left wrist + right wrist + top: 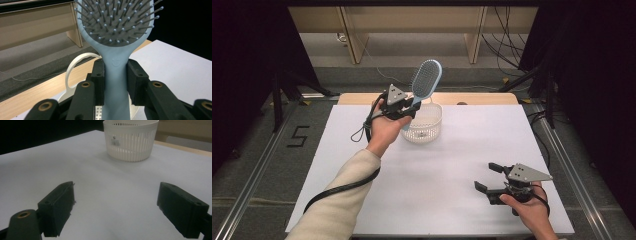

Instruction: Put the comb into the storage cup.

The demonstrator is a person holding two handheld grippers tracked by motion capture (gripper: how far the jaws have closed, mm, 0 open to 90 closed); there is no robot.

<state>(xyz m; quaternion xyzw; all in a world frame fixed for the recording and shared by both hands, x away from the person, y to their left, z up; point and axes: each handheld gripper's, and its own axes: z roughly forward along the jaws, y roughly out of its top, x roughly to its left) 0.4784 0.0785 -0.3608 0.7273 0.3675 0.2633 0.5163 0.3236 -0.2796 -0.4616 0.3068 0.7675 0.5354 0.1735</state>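
A pale blue hairbrush stands up over the white slatted basket near the table's back edge. My left gripper is shut on its handle, and the bristled head tilts up and to the right. In the left gripper view the hairbrush handle runs up between the two jaws, which press on it from both sides, and the bristles face the camera. My right gripper rests low at the front right of the table, open, with nothing between its jaws. From there the basket stands far ahead.
A white sheet covers the table, with a wooden strip along its back edge. The basket's handle loop shows behind the left jaws. Cables trail from the left gripper across the sheet. Wooden shelving legs stand behind the table.
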